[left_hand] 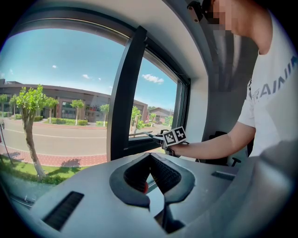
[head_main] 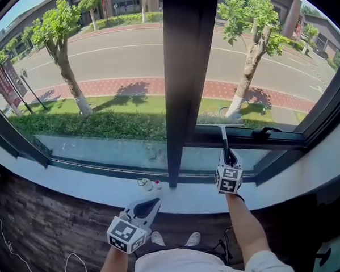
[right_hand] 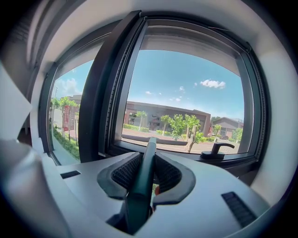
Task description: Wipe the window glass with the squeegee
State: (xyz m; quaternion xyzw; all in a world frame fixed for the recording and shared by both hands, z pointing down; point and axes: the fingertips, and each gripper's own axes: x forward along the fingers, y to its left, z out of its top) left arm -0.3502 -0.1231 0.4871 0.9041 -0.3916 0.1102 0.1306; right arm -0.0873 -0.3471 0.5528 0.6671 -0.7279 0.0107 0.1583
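Note:
The squeegee (head_main: 223, 140) has a dark green handle and a thin crossbar blade lying against the bottom of the right window pane (head_main: 269, 70). My right gripper (head_main: 228, 158) is shut on the handle, just above the sill. In the right gripper view the handle (right_hand: 143, 181) runs up between the jaws to the blade (right_hand: 153, 139), low on the glass (right_hand: 186, 102). My left gripper (head_main: 150, 205) hangs lower, in front of the sill and left of the mullion, shut with nothing in it. In the left gripper view its pads meet at the tips (left_hand: 150, 157), and the right gripper's marker cube (left_hand: 173, 136) shows beyond.
A wide dark mullion (head_main: 186, 75) splits the window. A black window handle (head_main: 266, 131) sits on the lower frame right of the squeegee. Two small items, one red-capped (head_main: 157, 184), stand on the white sill (head_main: 76, 186). Cables (head_main: 68, 263) lie on the floor.

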